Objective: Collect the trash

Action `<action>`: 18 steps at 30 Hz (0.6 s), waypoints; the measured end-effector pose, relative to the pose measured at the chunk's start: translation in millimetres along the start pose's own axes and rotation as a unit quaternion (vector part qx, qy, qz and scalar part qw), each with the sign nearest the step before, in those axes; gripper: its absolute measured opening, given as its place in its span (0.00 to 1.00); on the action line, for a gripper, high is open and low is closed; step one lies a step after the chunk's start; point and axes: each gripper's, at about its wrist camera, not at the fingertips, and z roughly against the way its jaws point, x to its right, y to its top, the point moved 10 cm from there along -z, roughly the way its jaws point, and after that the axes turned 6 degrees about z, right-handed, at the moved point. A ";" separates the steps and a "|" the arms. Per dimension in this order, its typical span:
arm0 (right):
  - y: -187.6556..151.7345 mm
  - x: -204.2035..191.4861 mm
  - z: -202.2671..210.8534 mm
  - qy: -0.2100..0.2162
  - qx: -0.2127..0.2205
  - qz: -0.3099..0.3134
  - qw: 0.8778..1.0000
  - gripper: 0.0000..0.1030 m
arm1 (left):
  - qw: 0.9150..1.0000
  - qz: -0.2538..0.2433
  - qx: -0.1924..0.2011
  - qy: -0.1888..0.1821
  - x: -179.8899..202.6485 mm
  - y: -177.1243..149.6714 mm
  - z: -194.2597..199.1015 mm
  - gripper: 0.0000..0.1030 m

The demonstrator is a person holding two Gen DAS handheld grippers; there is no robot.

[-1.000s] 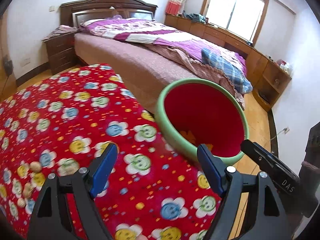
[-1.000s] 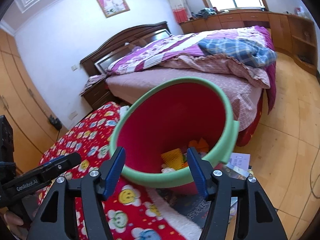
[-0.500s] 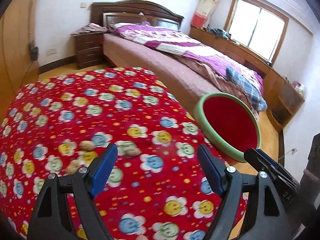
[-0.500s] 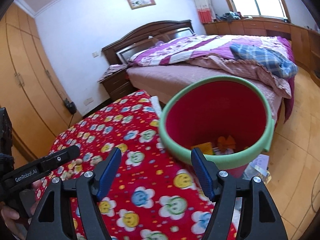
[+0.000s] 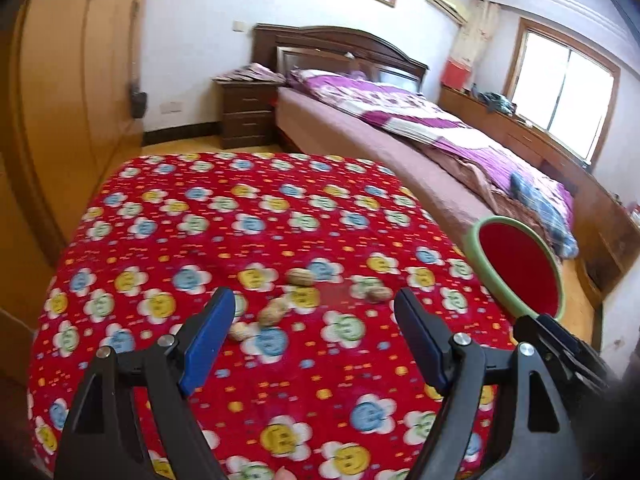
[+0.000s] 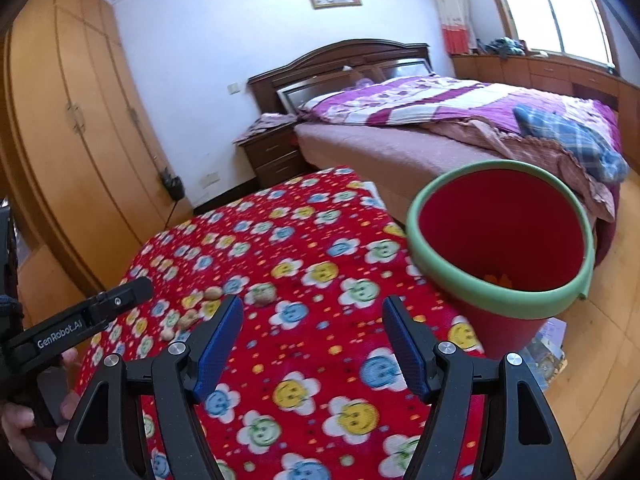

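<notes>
Between the blue pads of the left gripper [image 5: 316,340], nothing held; jaws spread wide above the red flower-patterned cloth [image 5: 192,240]; just ahead of the fingertips, toward the near-middle of the cloth, four walnuts [image 5: 300,277] loosely scattered, one close beside the left pad, one further right near the right pad, none touched. Between the pads of the right gripper [image 6: 312,338], likewise nothing; jaws moderately wide, clear of everything; below them only patterned cloth [image 6: 304,380]; same walnuts [image 6: 264,294] strung out just beyond and left of the left fingertip. At the cloth's right edge, red bucket with green rim [image 6: 500,312], mouth tilted toward the camera, a few orange scraps [image 6: 498,279] showing at its bottom; bucket [image 5: 516,272] also seen from the left wrist, off the right edge of the cloth. At the lower left of the right wrist view, the other gripper's black body [image 6: 76,320] and a hand [image 6: 28,420] gripping it. Beyond the cloth's far edge, a bed [image 6: 440,128] with purple bedding, a dark nightstand [image 5: 246,114], a wooden wardrobe [image 6: 72,120] along the left wall.
</notes>
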 end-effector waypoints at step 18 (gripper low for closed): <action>-15.2 -37.6 -3.8 0.008 -0.006 0.038 0.999 0.71 | 0.997 0.003 0.033 0.069 -35.8 -13.0 16.3 0.79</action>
